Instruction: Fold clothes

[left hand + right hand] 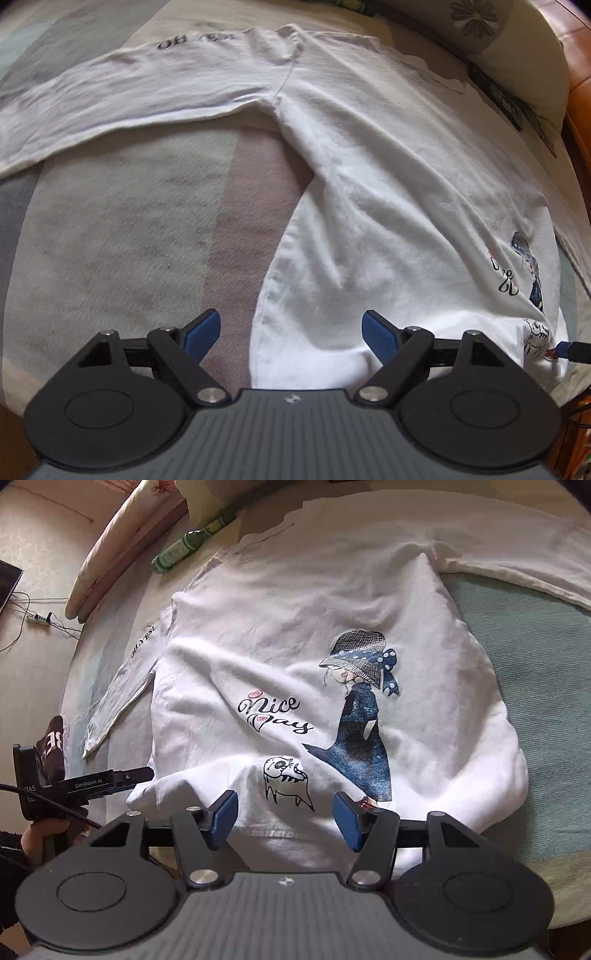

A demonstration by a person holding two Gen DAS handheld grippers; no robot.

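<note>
1. The white long-sleeved shirt [295, 635] lies print-up on the bed cover [535, 672], spread fairly flat with soft wrinkles; its hem is nearest the grippers and its neckline points away toward the pillow [122, 542]
2. Its body runs lengthwise from the hem to the far collar, while one sleeve [122, 99] stretches out sideways across the cover (black lettering shows near its far edge)
3. The left gripper [291, 332] hangs spread wide over the hem's corner, gripping nothing
4. The right gripper [284, 816] is likewise parted wide just above the hem, below the cat drawing [284, 775], clamping no cloth
5. Beyond the collar a green bottle [192, 542] lies beside the pillow
6. A dark brown garment [51, 746] sits off the other sleeve's cuff
</note>
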